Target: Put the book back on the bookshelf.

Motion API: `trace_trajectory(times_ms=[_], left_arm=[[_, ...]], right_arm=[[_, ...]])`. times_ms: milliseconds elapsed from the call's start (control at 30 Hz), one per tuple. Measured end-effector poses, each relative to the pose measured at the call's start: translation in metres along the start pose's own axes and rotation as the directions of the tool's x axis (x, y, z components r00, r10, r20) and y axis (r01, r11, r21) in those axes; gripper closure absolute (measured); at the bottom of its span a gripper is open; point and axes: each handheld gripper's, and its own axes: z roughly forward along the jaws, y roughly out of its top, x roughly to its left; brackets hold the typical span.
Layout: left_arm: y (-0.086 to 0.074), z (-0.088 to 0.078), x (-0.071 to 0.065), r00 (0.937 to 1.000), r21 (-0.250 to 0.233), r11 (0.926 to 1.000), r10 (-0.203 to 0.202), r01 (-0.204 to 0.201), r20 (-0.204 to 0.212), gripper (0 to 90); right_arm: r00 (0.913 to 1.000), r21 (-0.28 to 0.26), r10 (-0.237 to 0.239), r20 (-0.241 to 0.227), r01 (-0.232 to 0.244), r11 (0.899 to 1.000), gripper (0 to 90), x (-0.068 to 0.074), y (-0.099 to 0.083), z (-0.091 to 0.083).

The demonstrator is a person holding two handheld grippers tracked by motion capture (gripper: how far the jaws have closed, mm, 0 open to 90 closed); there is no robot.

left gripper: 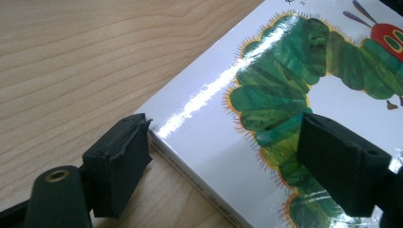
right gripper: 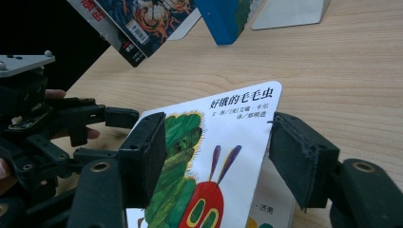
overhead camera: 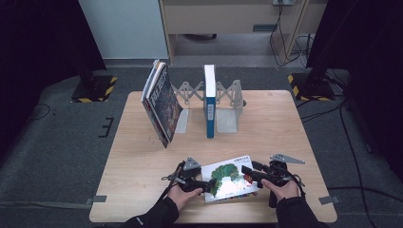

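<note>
A white picture book with a green caterpillar on its cover [overhead camera: 229, 181] lies near the table's front edge, between my two grippers. My left gripper [overhead camera: 209, 184] is at the book's left end. In the left gripper view its jaws stand wide apart around the book [left gripper: 223, 156]: one by the spine corner, the other over the cover, so the left gripper [left gripper: 225, 130] is open. My right gripper [overhead camera: 248, 173] reaches in from the right. The right gripper [right gripper: 216, 126] is open, and its jaws straddle the far corner of the book's raised cover [right gripper: 223, 137].
Behind the book stands a grey folding book rack [overhead camera: 227, 95] with an upright blue book [overhead camera: 209, 102] in it. Two dark-covered books [overhead camera: 161, 102] lean at its left end. The light wooden table [overhead camera: 275, 128] ends just in front of my hands.
</note>
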Motion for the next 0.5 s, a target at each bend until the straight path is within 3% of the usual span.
trace_trajectory(times_ms=[267,500], left_arm=[[0.0002,0.0009,0.0007,1.0000,-0.003,1.0000,0.001,-0.001,0.003,16.0],[-0.0012,0.0034,0.0010,1.0000,0.002,1.0000,-0.001,0.001,-0.003,15.0]], right_arm=[[0.9999,-0.010,0.014,0.000,-0.014,1.000,36.6,0.0009,-0.0014,-0.0011],[0.9995,0.049,0.012,0.030,-0.014,0.999,36.3,-0.0028,-0.0070,0.0002]])
